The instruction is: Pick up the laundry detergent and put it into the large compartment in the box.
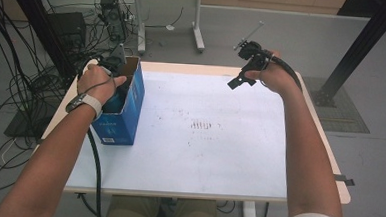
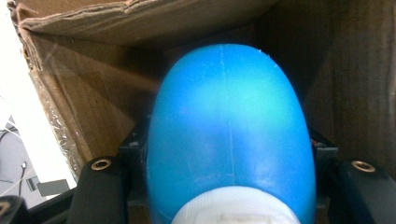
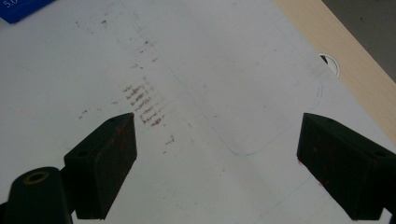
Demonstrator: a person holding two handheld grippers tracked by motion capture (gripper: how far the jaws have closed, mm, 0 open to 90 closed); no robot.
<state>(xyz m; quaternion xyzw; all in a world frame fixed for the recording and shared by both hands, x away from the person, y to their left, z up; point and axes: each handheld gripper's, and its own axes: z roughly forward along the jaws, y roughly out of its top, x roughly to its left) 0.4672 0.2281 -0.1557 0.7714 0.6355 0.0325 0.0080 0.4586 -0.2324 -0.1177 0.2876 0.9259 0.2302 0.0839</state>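
A blue plastic bottle (image 2: 229, 126) with a white cap (image 2: 236, 210) is inside an open blue cardboard box (image 1: 126, 116) at the table's left side. My left gripper (image 2: 229, 186) reaches down into that box, and its black jaws press on both sides of the bottle. In the high view the left hand covers the gripper body (image 1: 114, 62) at the box's mouth. My right gripper (image 1: 238, 82) hangs above the far right part of the table. It is open (image 3: 217, 158) with nothing between its jaws.
The white tabletop (image 1: 203, 154) has reddish-brown smudges (image 1: 200, 124) near its middle. A cable hole (image 3: 329, 59) lies near the wooden edge. Beyond the table stand another desk's legs (image 1: 199, 36), a black post (image 1: 356, 52) at right and tangled cables (image 1: 17, 84) at left.
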